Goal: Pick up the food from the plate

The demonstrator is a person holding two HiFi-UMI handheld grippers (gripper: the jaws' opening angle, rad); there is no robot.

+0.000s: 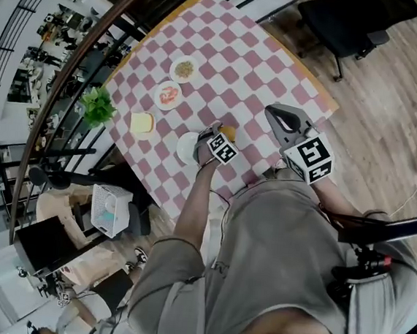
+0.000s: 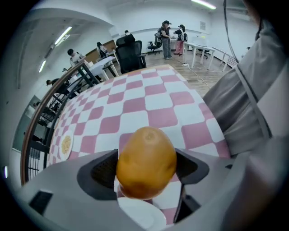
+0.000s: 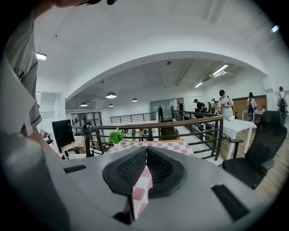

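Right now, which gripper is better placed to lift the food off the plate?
Left. The left gripper is shut on the orange-brown food, directly over the white plate. The right gripper is shut, empty, and off to the side of the plate.

The left gripper [image 2: 145, 173] clamps an orange-brown bun [image 2: 146, 162] (rounded, smooth) between its jaws. A white plate [image 2: 143, 215] lies below on the checkered tablecloth [image 2: 149, 101].
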